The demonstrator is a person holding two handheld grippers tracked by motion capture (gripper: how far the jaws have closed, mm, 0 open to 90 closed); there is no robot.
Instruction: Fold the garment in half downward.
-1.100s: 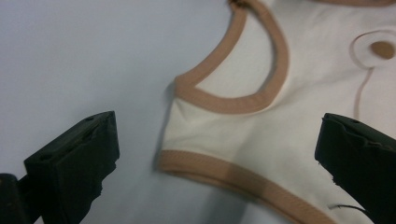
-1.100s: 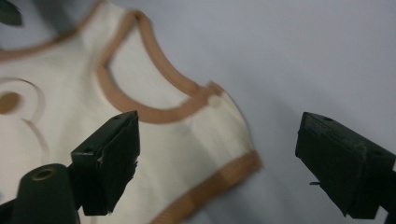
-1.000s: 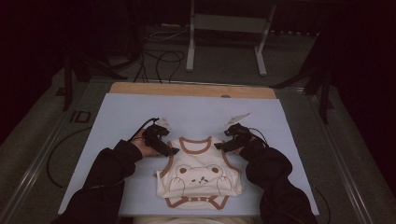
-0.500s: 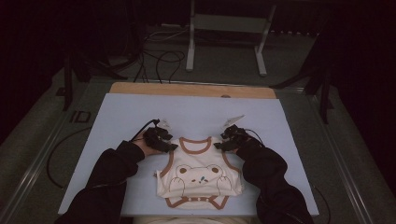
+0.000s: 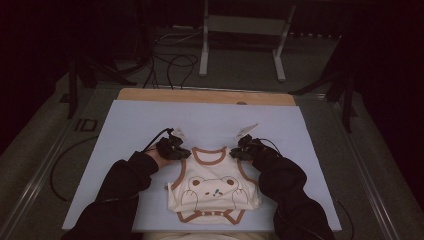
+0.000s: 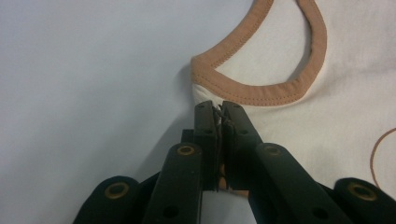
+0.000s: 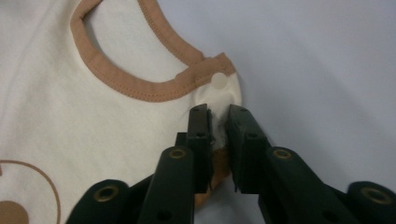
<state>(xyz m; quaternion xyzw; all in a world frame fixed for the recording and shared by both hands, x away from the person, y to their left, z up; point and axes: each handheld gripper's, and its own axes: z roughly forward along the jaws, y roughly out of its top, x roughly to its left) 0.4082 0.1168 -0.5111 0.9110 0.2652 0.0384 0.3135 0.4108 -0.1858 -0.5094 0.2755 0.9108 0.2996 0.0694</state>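
Fingers of the left gripper (image 6: 218, 109) are seen clamped on the shoulder edge of the baby bodysuit (image 6: 299, 116) in the left gripper view; the jaws have just been closing, cloth pinched between them.

Right gripper view: the right gripper (image 7: 218, 114) is likewise closed onto the other shoulder of the cloth, beside a snap (image 7: 218, 81).

High view: the bodysuit (image 5: 212, 190) is laid flat on the pale mat (image 5: 150, 120), neckline pointed away from the person, long axis running near to far. Both shoulders are judged secured for a lift or fold.
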